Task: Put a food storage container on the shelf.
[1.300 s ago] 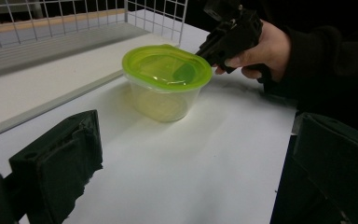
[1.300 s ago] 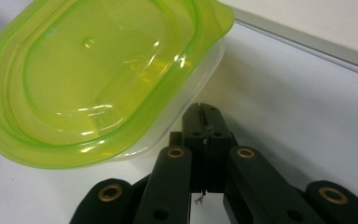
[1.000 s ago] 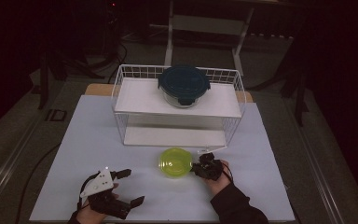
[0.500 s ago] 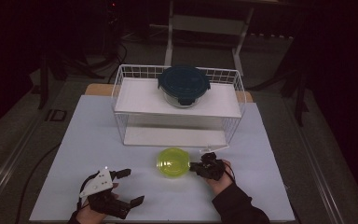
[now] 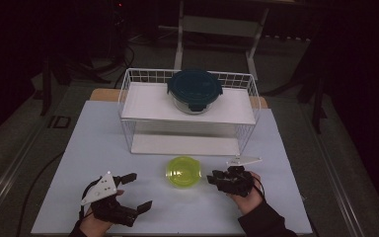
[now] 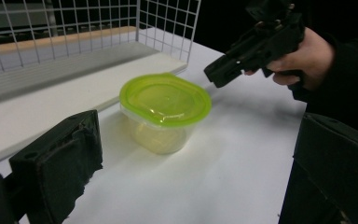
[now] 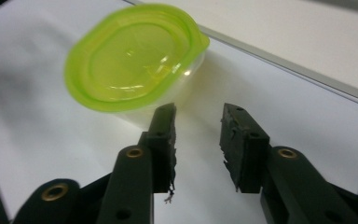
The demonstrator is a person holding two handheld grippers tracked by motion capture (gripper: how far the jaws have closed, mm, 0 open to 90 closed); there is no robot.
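High view: white table (image 5: 103, 143) in dark room; right gripper (image 5: 217, 178) jaws apart, just opening, nothing between, beside green-lidded tub (image 5: 183, 171); left gripper (image 5: 137, 191) jaws wide apart.

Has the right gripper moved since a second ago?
Yes. The right gripper has drawn back rightward from the green-lidded container, its jaws just opening with nothing between them.
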